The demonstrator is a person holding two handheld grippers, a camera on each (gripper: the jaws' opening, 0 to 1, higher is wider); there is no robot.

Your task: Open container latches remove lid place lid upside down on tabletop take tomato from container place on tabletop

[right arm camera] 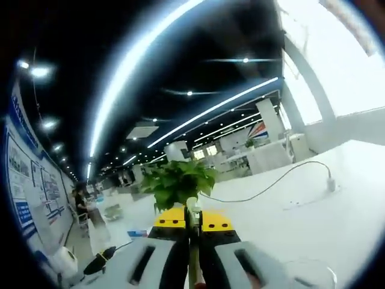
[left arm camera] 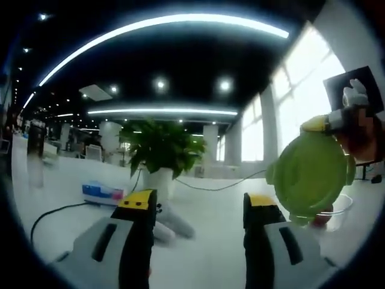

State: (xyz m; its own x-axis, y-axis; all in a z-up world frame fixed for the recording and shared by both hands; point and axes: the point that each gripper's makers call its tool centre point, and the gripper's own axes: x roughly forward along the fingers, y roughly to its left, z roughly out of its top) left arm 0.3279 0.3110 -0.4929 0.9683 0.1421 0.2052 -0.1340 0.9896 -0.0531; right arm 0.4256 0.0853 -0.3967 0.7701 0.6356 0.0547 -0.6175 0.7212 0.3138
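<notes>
While we are looking across the white counter [left arm camera: 204, 223], a potted plant [left arm camera: 159, 150] is standing at its far side with a cable [left arm camera: 222, 185] trailing beside it. We are seeing the green lid [left arm camera: 311, 176] raised on edge above the clear container [left arm camera: 329, 212], gripped at its upper rim by the right tool [left arm camera: 328, 123]; in the right gripper view, that tool [right arm camera: 192, 223] is closing tight on the lid's thin edge [right arm camera: 193, 253]. Our left tool [left arm camera: 200, 205] is hanging wide apart and gripping nothing. Something red [left arm camera: 323, 219], apparently the tomato, is sitting inside the container.
</notes>
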